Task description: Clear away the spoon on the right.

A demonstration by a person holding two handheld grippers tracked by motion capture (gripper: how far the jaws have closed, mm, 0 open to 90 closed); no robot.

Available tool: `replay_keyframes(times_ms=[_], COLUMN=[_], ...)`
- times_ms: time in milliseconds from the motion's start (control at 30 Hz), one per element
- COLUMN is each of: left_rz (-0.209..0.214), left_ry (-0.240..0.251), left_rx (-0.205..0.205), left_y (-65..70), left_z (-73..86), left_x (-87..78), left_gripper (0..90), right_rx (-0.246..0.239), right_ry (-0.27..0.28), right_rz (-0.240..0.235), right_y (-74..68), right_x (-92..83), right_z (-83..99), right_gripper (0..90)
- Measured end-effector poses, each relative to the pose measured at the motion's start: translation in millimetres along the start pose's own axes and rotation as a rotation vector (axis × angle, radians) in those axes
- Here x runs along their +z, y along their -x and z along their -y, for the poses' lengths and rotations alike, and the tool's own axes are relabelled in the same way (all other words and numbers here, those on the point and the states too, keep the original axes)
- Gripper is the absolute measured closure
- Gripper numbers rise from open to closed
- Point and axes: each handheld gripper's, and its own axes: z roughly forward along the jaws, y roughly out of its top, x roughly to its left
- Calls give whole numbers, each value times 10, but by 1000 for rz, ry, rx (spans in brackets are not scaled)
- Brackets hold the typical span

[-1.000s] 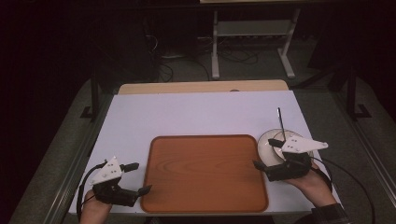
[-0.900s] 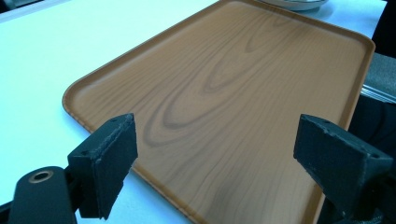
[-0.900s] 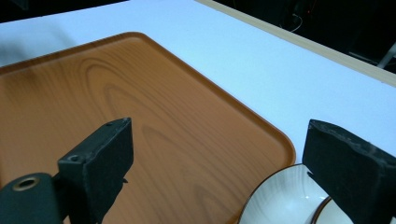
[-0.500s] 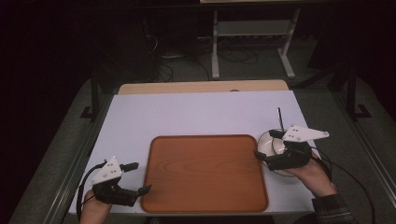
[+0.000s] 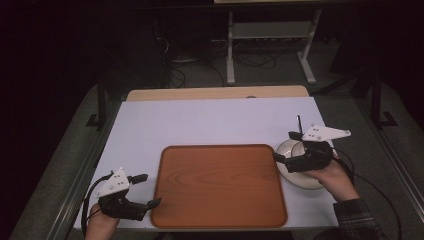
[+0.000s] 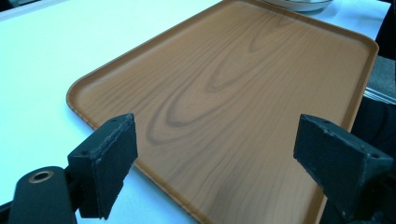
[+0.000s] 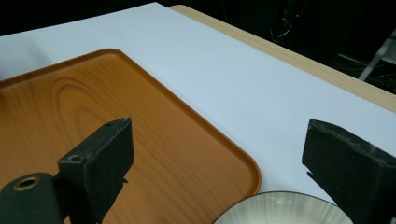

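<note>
A wood-grain brown tray [image 5: 220,185] lies flat in the middle of the white table top. A white bowl [image 5: 295,167] stands just off the tray's right edge. My right gripper [image 5: 287,146] hovers over the bowl, open, its jaws wide apart and nothing between them; its own view shows the bowl's rim [image 7: 285,207] below and the tray's corner [image 7: 140,140]. My left gripper [image 5: 148,189] rests low at the tray's near left corner, open and holding nothing. In the left gripper view the tray [image 6: 233,102] spreads ahead between the jaws.
A white sheet [image 5: 215,120] covers the table, with a strip of bare wood [image 5: 215,93] along the far edge. A thin dark rod [image 5: 299,122] stands just beyond the bowl. Metal stand legs [image 5: 270,45] and cables lie on the floor past the table.
My right gripper has moved away from the person and a little to the right, over the bowl. The left gripper has stayed where it was.
</note>
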Motion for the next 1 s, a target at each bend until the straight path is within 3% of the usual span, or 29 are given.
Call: replay_keyframes(times_ms=[433, 700, 767, 833, 867, 933, 967, 1000], left_rz=[4, 4, 6, 6, 6, 7, 6, 6], left_ry=[-6, 1, 1, 3, 5, 11, 11, 9], left_rx=[7, 1, 4, 5, 7, 2, -1, 1], left_y=[18, 3, 7, 7, 3, -5, -5, -4], left_z=[-18, -14, -14, -14, -15, -17, -19, -20], left_x=[11, 5, 3, 3, 1, 1, 5, 10], left_gripper=[130, 130, 130, 130, 130, 130, 130, 130], right_rx=[5, 39, 43, 44, 44, 62, 79, 79], right_ry=[-26, -85, -99, -106, -106, -110, -115, -115], right_rz=[-2, -2, 7, 41, 41, 59, 72, 72], right_y=[163, 298, 326, 358, 358, 397, 451, 451], right_x=[123, 184, 203, 220, 220, 230, 240, 240], right_z=[-63, -84, -89, -99, -99, -107, -105, -105], right_gripper=[133, 245, 288, 391, 391, 448, 521, 521])
